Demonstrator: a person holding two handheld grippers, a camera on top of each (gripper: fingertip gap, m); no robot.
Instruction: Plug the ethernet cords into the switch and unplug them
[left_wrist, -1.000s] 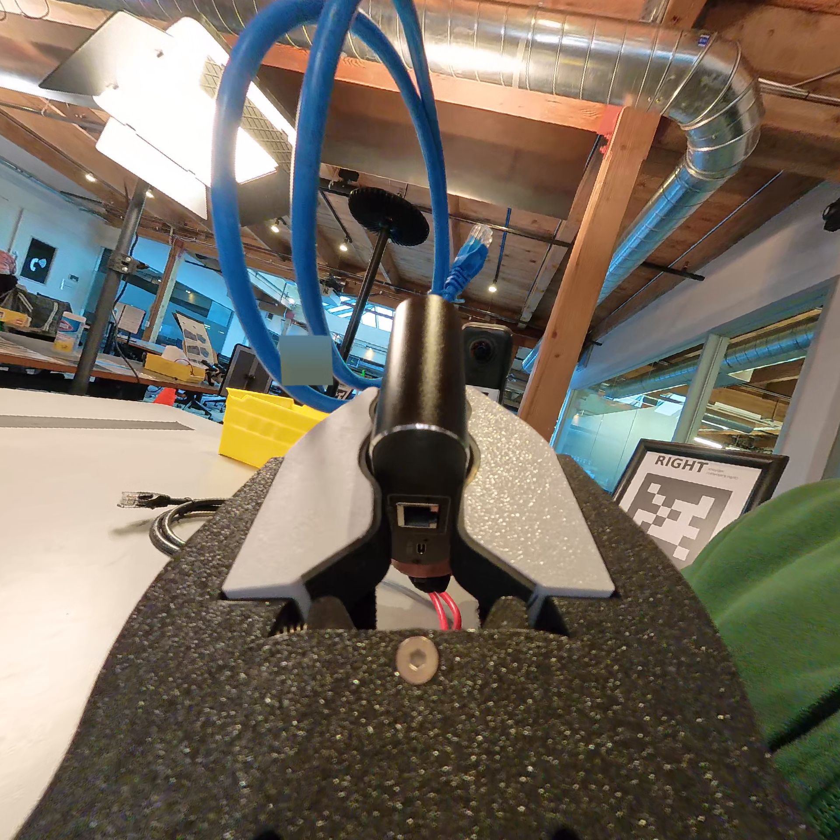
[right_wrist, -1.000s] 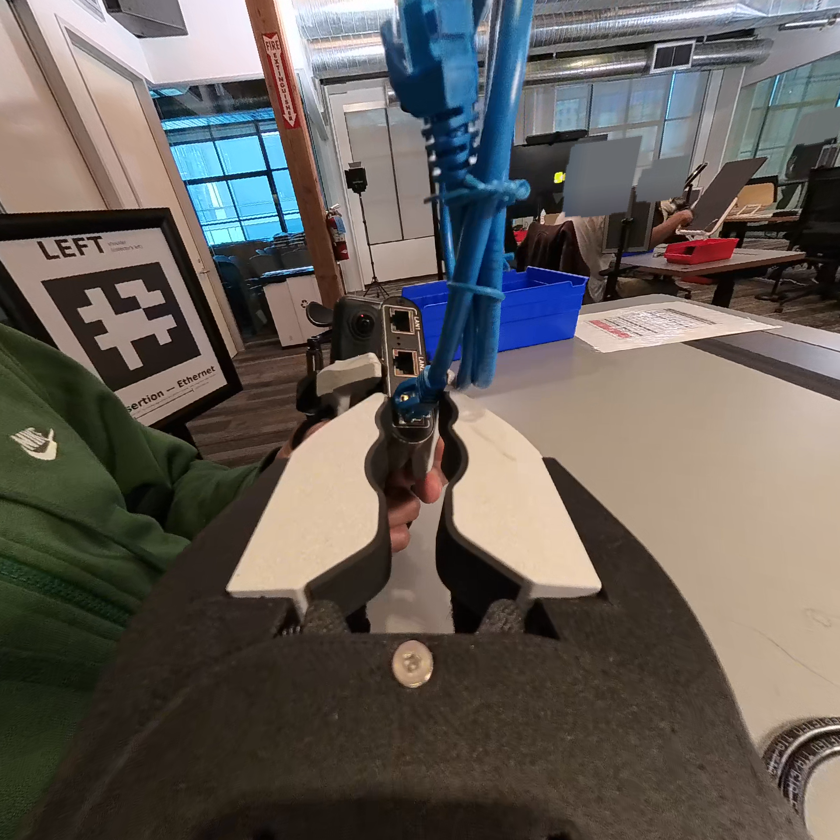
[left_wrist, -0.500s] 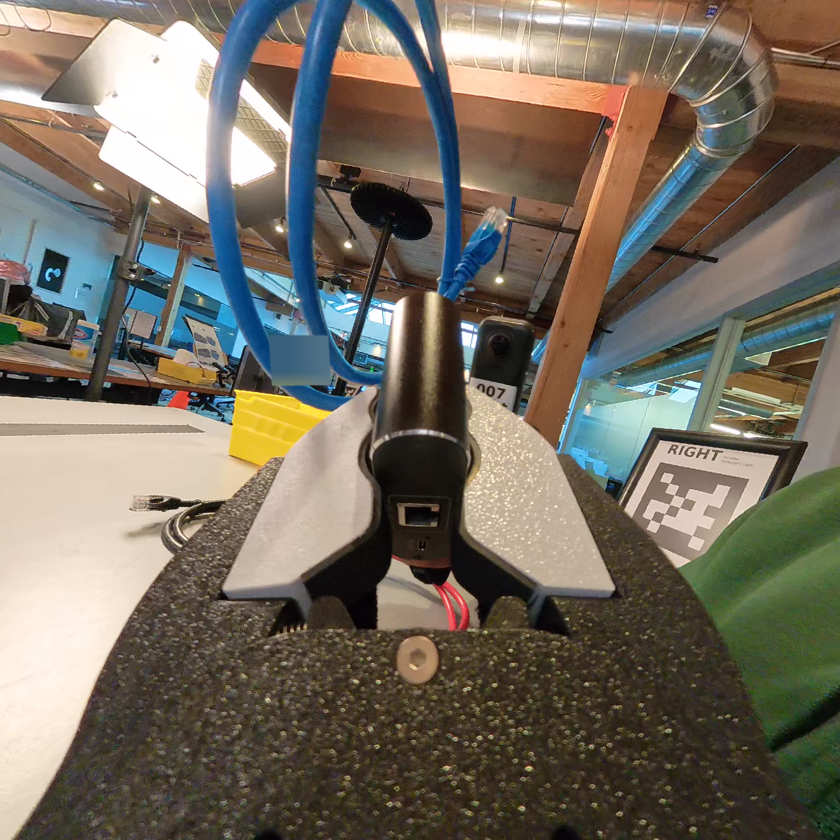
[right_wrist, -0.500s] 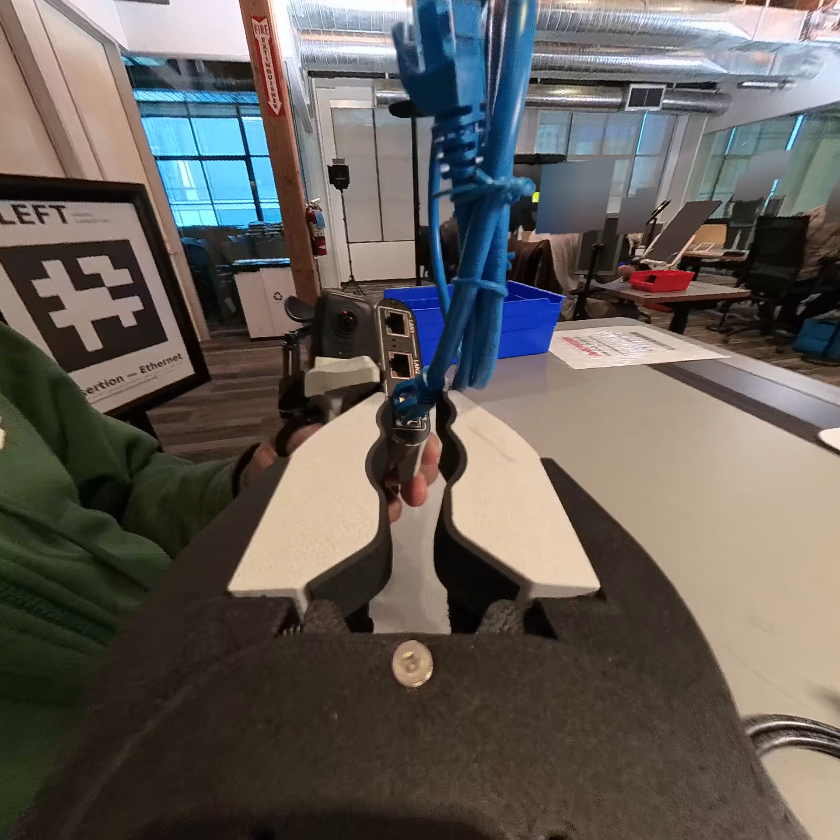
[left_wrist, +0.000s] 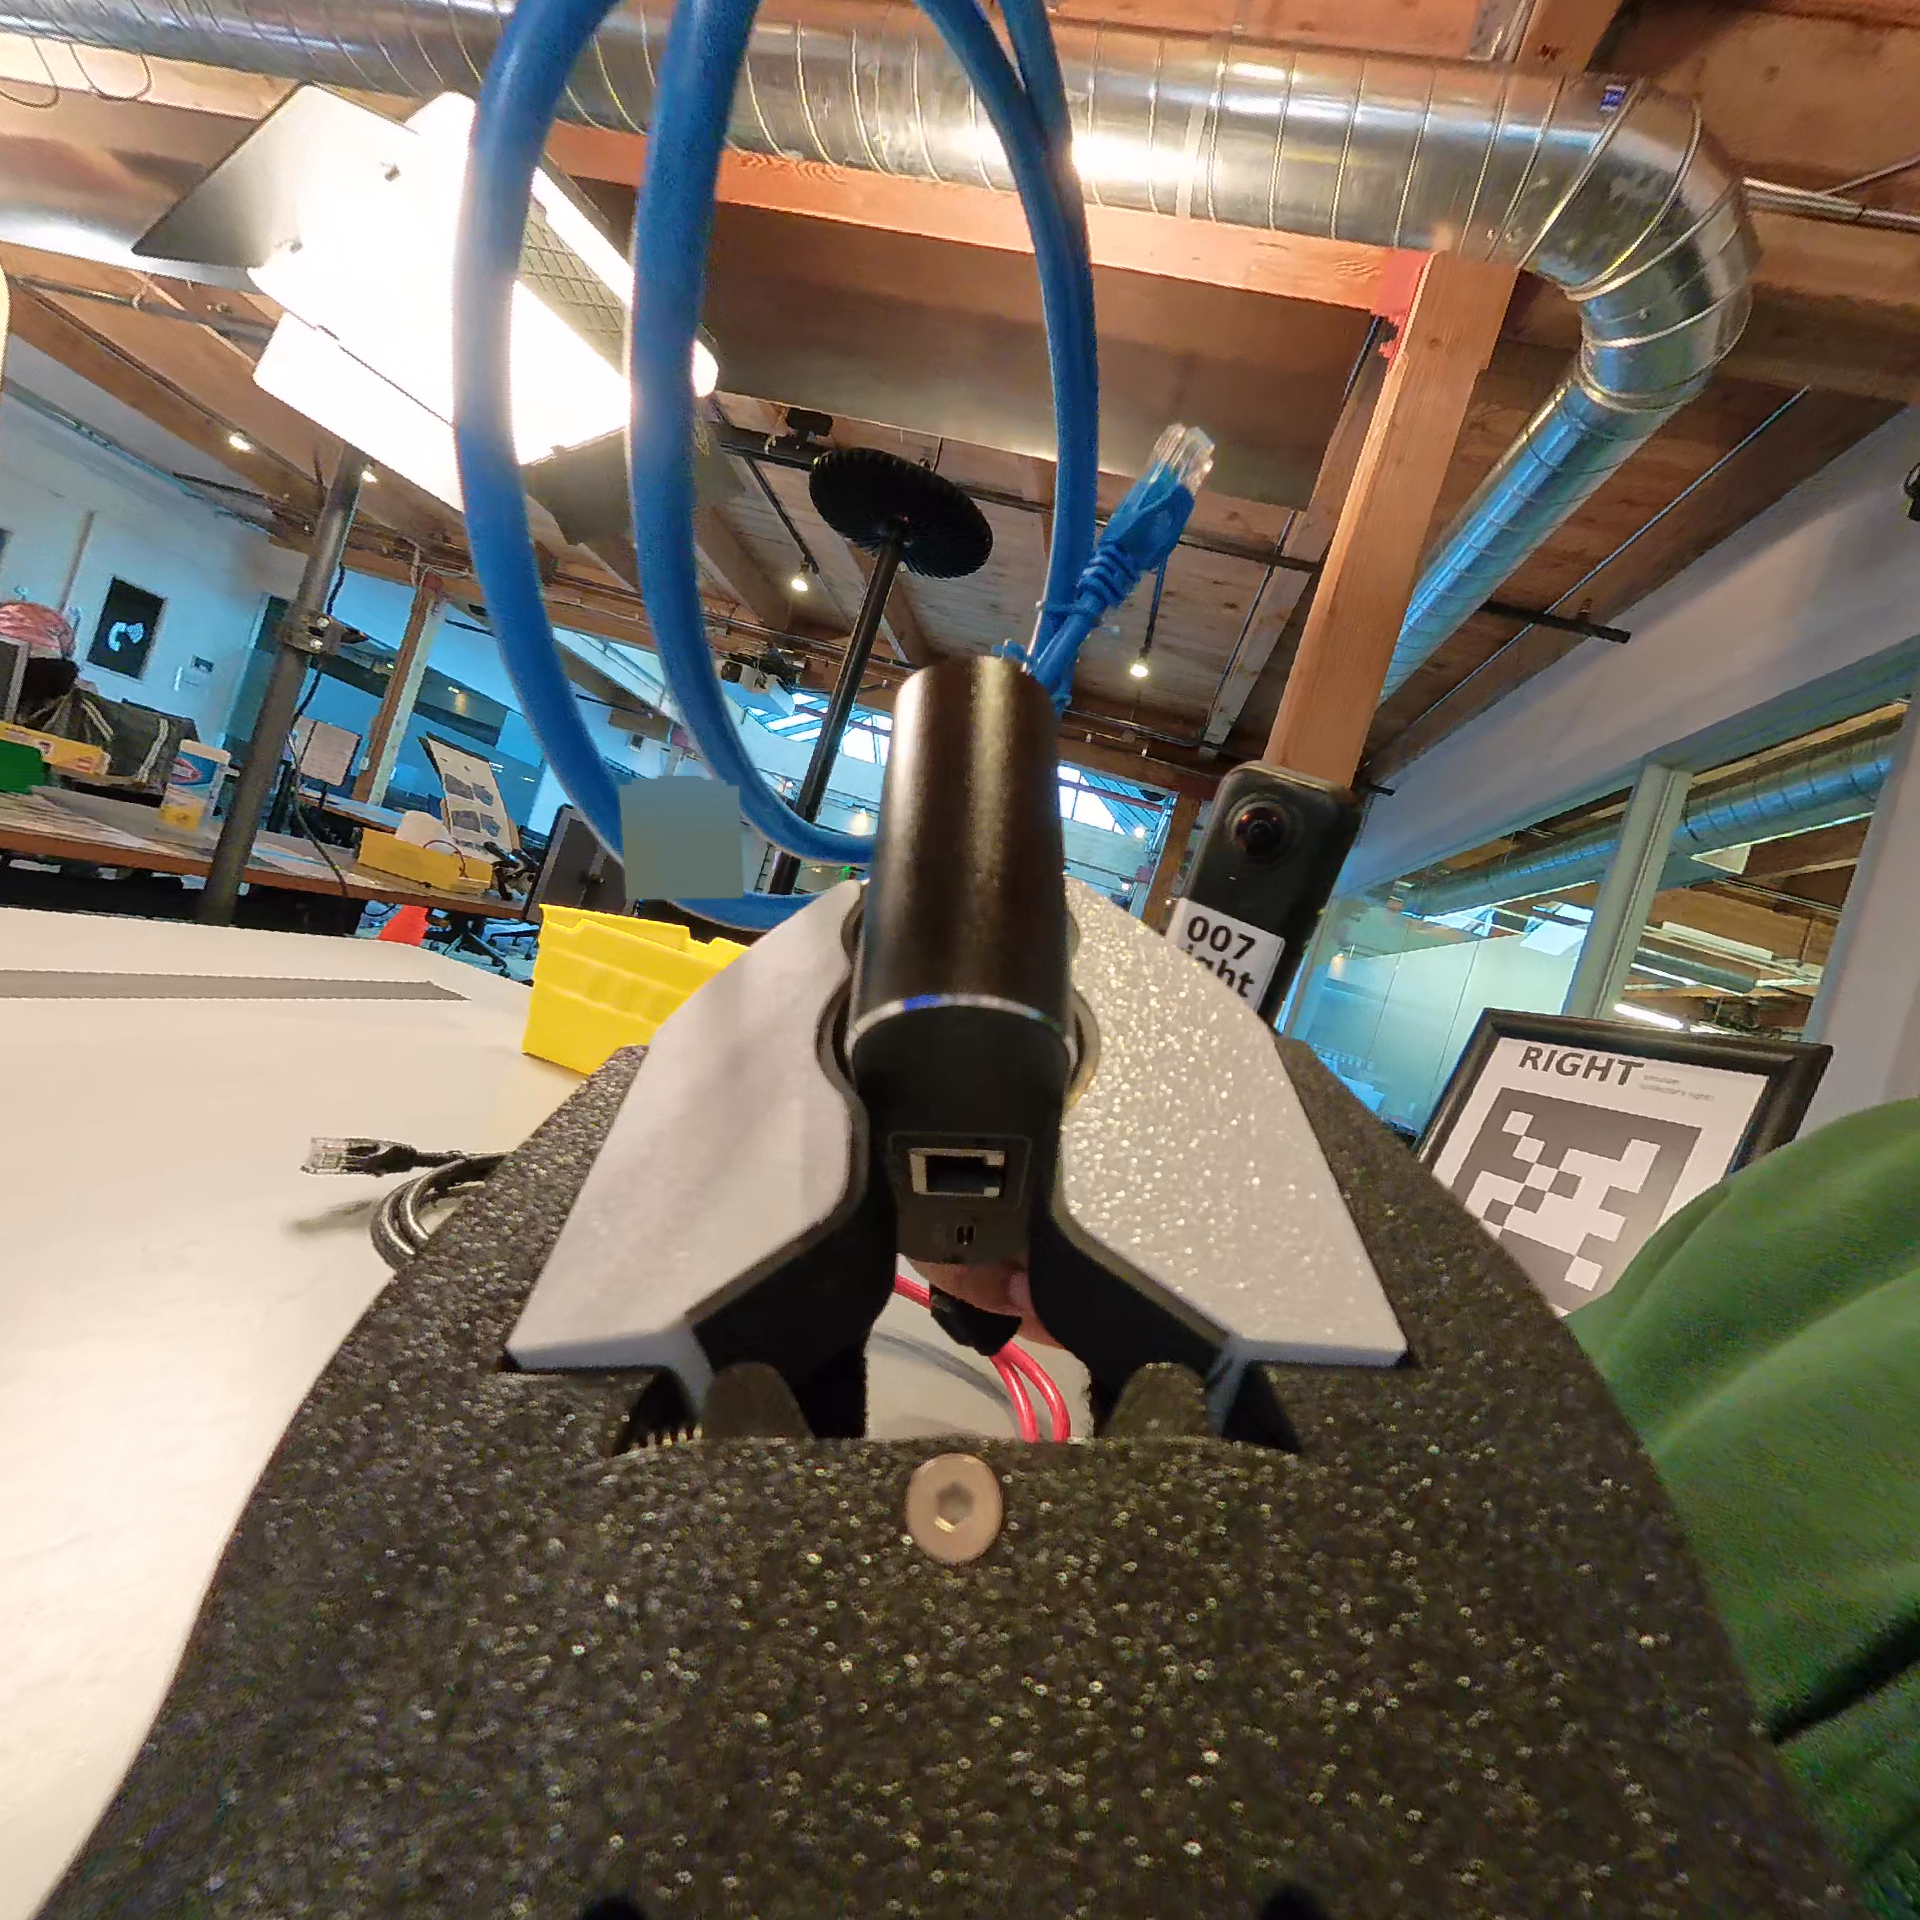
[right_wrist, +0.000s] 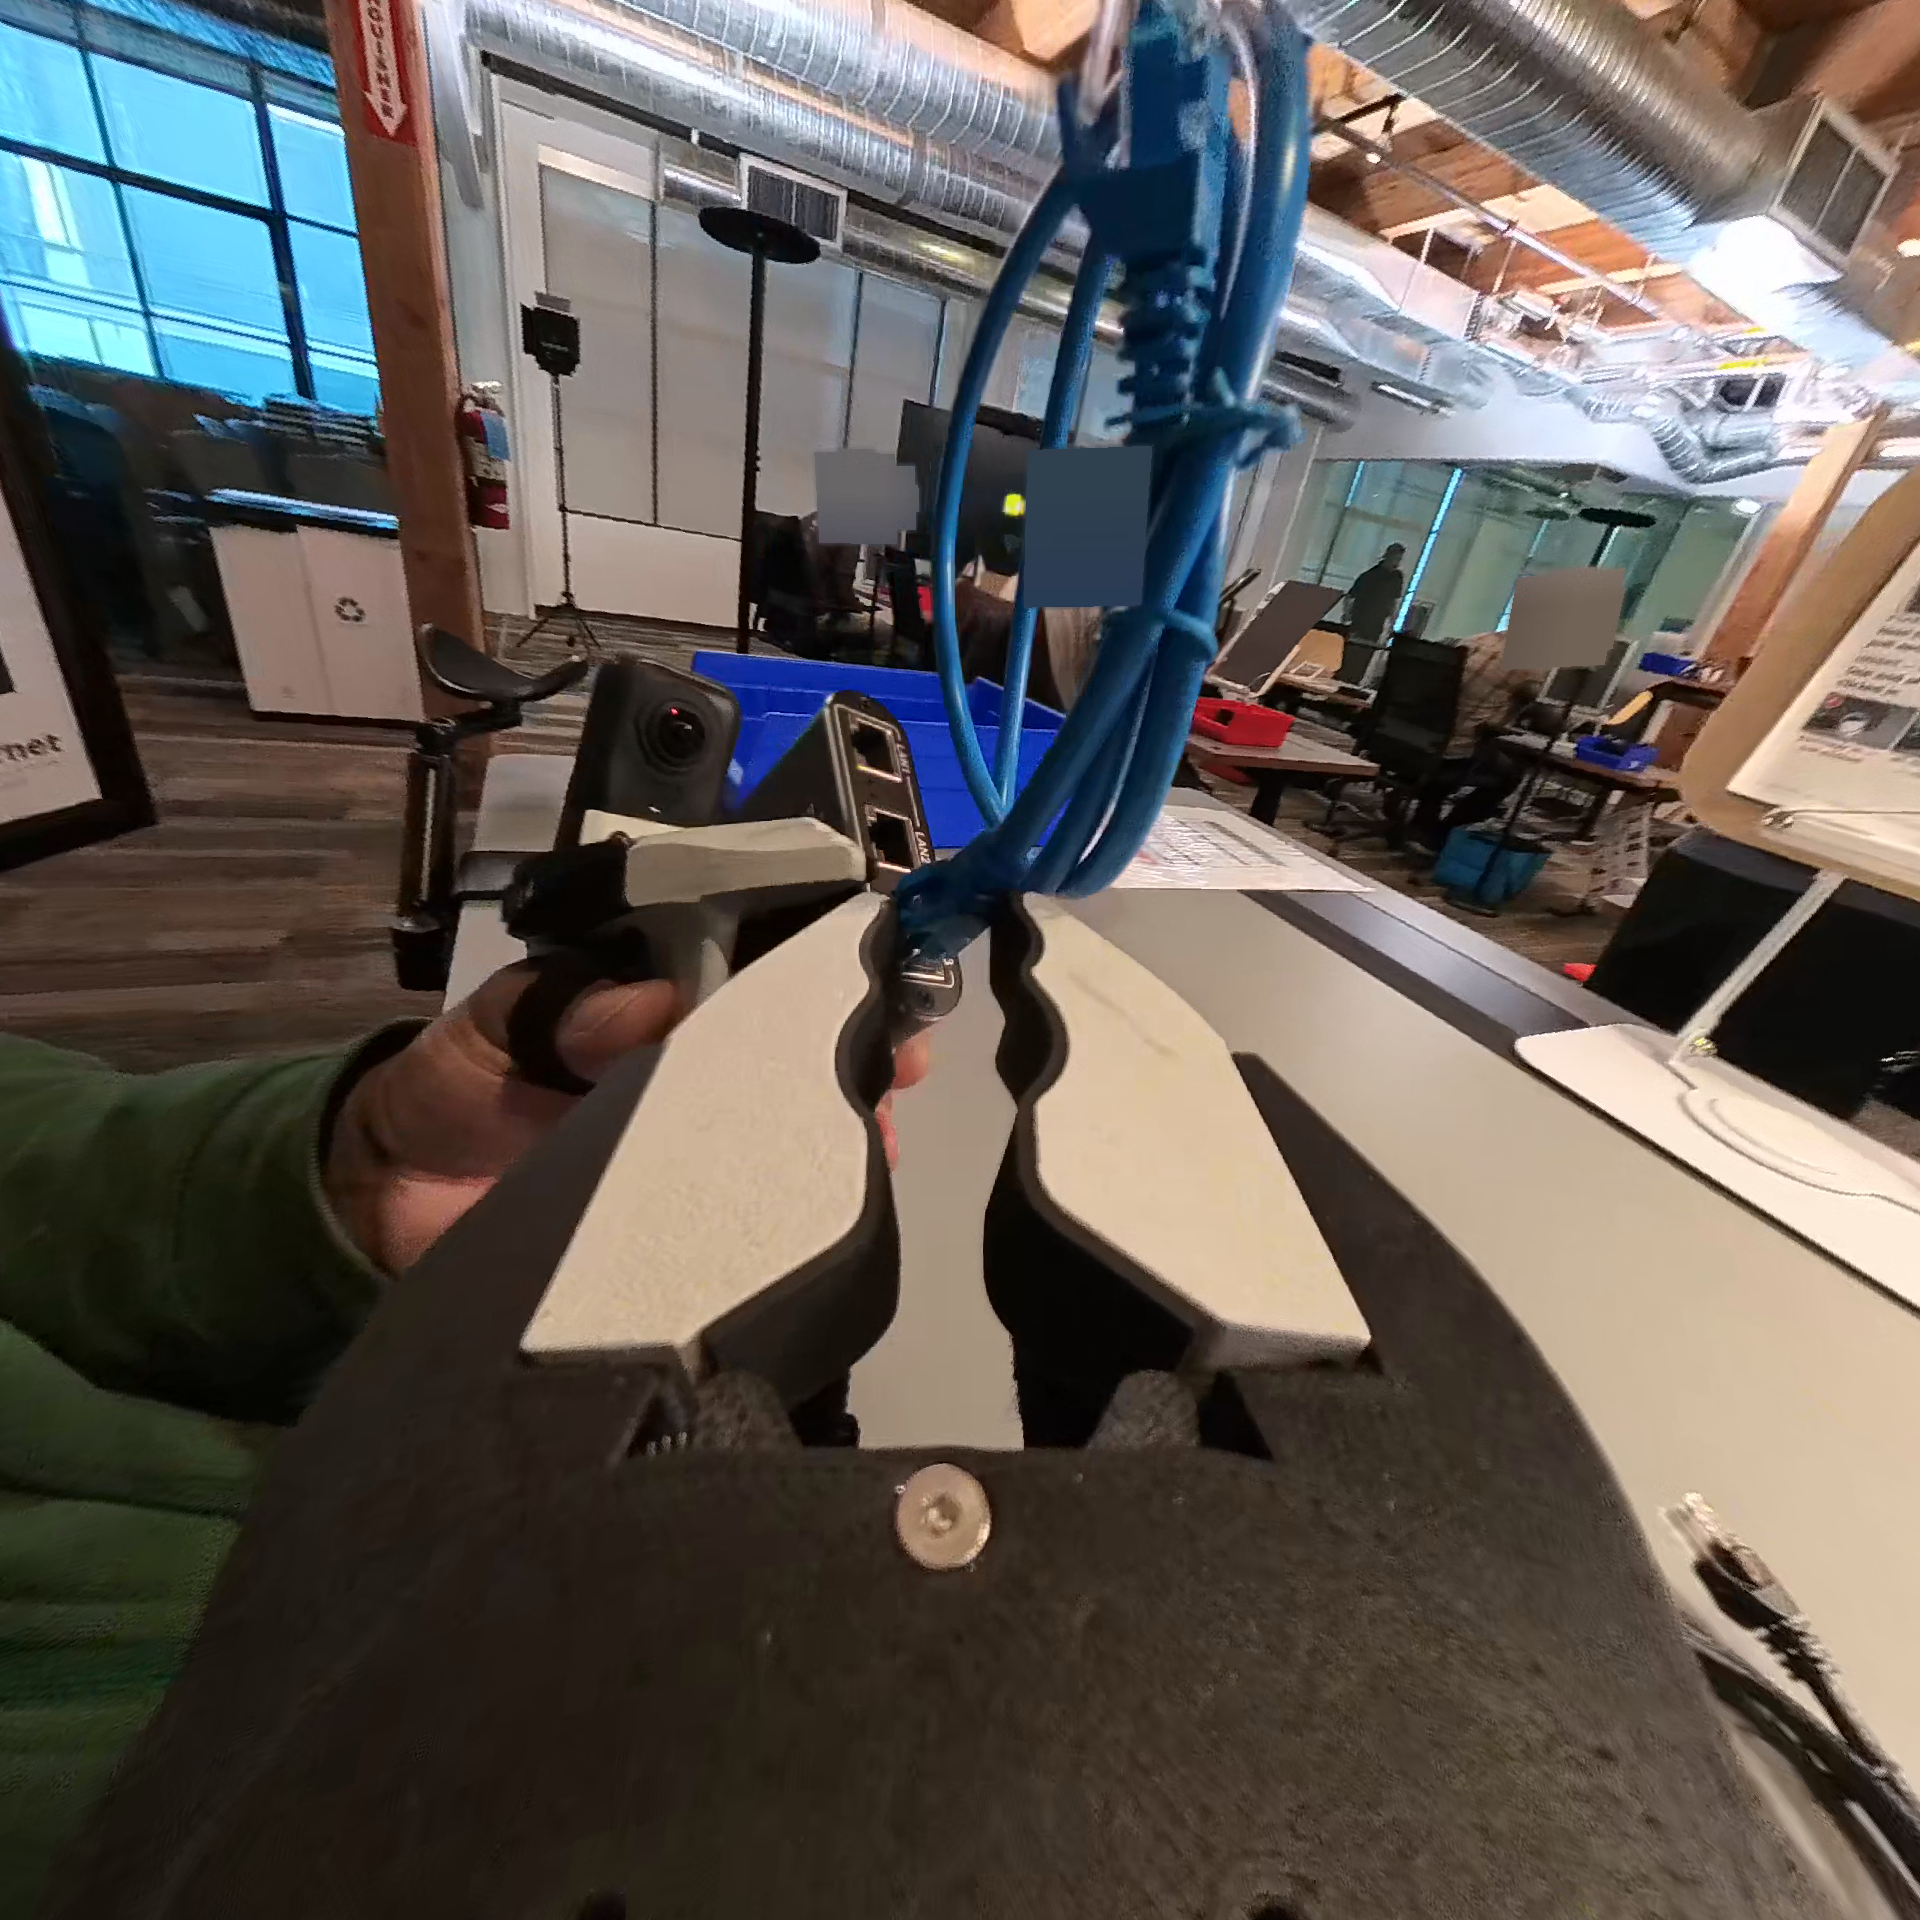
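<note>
Left gripper (left_wrist: 961, 1039) jaws closed on black metal cylindrical switch (left_wrist: 966, 862), long axis along the fingers; right gripper (right_wrist: 940, 935), jaws slightly parted, grips the plug of the blue coiled ethernet cord (right_wrist: 1122, 665) seated at the switch's end.

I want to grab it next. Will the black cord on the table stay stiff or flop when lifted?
The black cord lies loosely coiled, so it probably droops. Its thin plug end looks light and may swing.
</note>
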